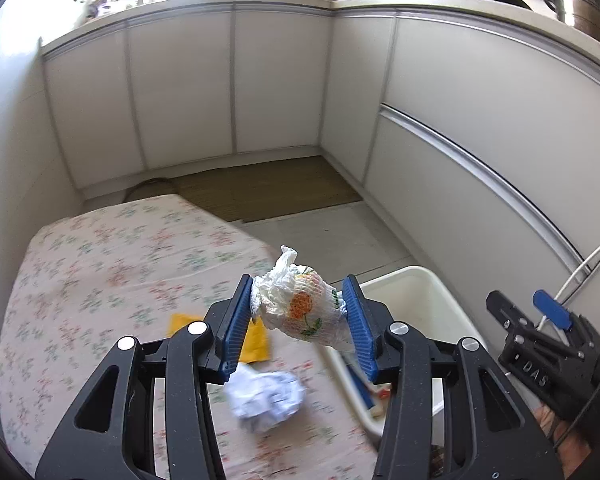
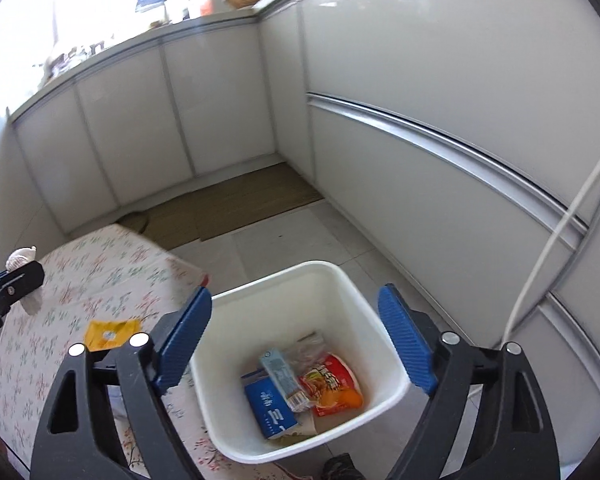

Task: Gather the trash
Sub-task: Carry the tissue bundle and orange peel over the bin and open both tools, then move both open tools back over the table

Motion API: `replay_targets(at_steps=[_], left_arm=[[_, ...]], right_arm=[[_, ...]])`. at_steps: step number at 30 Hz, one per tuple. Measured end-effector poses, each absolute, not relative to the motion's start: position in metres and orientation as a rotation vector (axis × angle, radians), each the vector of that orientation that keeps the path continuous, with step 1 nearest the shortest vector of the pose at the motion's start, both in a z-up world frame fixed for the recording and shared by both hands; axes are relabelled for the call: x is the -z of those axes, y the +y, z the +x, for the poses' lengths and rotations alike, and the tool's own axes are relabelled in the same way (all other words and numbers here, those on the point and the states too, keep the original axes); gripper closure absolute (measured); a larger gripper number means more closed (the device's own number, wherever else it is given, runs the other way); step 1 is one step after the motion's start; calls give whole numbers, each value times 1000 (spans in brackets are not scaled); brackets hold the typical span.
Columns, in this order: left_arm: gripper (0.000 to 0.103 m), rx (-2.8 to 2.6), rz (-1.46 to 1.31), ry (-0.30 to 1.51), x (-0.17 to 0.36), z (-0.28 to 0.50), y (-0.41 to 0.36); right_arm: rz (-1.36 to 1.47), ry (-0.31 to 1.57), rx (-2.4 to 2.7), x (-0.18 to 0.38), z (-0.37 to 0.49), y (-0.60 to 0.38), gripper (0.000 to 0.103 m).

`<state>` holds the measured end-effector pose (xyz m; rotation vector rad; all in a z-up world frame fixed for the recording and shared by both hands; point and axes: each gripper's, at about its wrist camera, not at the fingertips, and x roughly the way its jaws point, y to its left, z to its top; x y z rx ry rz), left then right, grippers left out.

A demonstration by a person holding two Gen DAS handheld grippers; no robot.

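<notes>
My left gripper (image 1: 298,304) is shut on a crumpled white wrapper with an orange flower print (image 1: 300,308) and holds it in the air above the table's right edge. A crumpled white paper ball (image 1: 266,402) and a yellow packet (image 1: 256,340) lie on the floral tablecloth (image 1: 100,272) below it. My right gripper (image 2: 296,340) is open and empty above the white trash bin (image 2: 236,412). The bin (image 1: 420,292) stands on the floor beside the table and holds a blue carton (image 2: 270,410), a red noodle packet (image 2: 332,384) and other wrappers. The yellow packet (image 2: 108,334) also shows in the right wrist view.
White cabinets (image 1: 260,80) line the back and right. A brown mat (image 1: 268,188) lies on the grey tile floor. A white cable (image 2: 556,232) hangs at the right. The right gripper's body (image 1: 548,344) shows at the left wrist view's right edge.
</notes>
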<state>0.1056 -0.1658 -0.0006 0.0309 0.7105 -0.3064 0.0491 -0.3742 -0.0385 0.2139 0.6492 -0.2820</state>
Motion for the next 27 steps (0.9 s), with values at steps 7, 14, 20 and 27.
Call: replay_targets(at_steps=[7,14,20,27], left_arm=[[59,403,51,728,1,117,-218],[58,484,88,755,4,125,-260],[45,525,100,797,12,135,-280],[31,495,127,806,22,136,-279]], right_arm=[[268,640,368,41,31,-406,16],[309,641,421,42,18,-429,16],[350,608,483,39,12,-445,15],[346,581,510,37,8,-446,12]])
